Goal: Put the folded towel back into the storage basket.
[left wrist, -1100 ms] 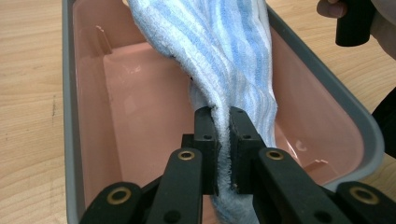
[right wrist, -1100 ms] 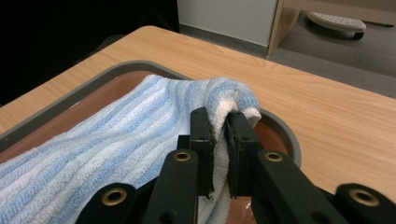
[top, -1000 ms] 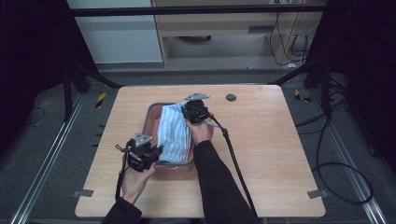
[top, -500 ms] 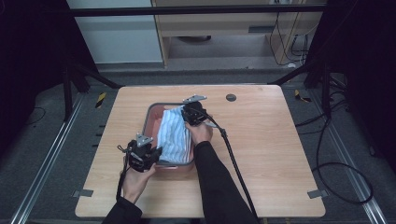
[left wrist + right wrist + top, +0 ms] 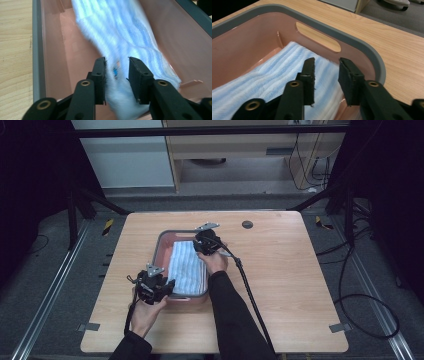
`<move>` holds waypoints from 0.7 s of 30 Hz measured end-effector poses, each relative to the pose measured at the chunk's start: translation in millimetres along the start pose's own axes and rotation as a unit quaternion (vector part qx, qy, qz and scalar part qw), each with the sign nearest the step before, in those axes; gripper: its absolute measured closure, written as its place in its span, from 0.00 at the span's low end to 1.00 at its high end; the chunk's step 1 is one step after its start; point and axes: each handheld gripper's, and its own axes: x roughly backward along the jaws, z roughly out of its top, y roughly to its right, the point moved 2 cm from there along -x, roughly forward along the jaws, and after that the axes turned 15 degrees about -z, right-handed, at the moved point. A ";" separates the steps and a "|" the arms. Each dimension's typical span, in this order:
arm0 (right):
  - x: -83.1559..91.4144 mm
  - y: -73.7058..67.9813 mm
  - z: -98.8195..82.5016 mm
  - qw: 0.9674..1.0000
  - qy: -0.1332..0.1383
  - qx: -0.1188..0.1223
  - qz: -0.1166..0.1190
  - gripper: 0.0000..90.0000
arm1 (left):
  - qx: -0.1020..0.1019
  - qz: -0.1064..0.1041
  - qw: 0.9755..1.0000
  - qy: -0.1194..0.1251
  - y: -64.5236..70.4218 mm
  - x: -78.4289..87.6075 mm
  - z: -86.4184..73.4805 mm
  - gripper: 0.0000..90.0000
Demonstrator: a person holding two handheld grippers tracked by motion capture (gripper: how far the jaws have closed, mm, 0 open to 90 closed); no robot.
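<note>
A pink basin [image 5: 172,232] with a grey rim stands on the wooden table [image 5: 300,270], and a blue and white striped towel [image 5: 187,265] lies in it. My left gripper [image 5: 167,287] is at the basin's near left corner. In the left gripper view its jaws have just been opening: the left gripper [image 5: 117,67] is open, with the blurred towel [image 5: 120,32] loose between the pads above the basin's wall [image 5: 36,50]. My right gripper [image 5: 200,247] is at the far right corner. Its jaws have just been opening too: the right gripper [image 5: 327,67] is open over the towel's edge [image 5: 269,77], inside the rim [image 5: 362,47].
A small black round spot [image 5: 247,224] sits on the table behind the basin. The right gripper's cable [image 5: 250,295] trails over the table toward the near edge. Bare wood lies to the right of the basin. Metal rails and cables run on the floor around the table.
Both grippers' jaws have parted from shut. The towel, held up at two corners before, has sunk and lies flatter in the basin. The hands have hardly moved.
</note>
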 end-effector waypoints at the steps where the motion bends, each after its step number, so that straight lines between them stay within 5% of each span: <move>1: 0.8 0.5 0.5 1.000 0.005 0.005 -0.006 0.70 | 0.001 0.000 1.000 0.003 -0.2 0.5 0.1 0.70; 9: 15.6 10.7 7.9 0.999 0.030 -0.009 -0.015 0.58 | 0.008 -0.012 0.999 0.033 -1.3 15.6 5.8 0.58; 13: 29.6 19.1 13.1 0.999 0.044 -0.024 -0.019 0.44 | -0.020 -0.012 0.998 0.057 -5.8 23.0 11.1 0.48; 21: 62.0 45.5 12.1 0.997 0.059 -0.052 -0.014 0.29 | -0.041 -0.036 0.996 0.077 -15.4 39.4 12.6 0.31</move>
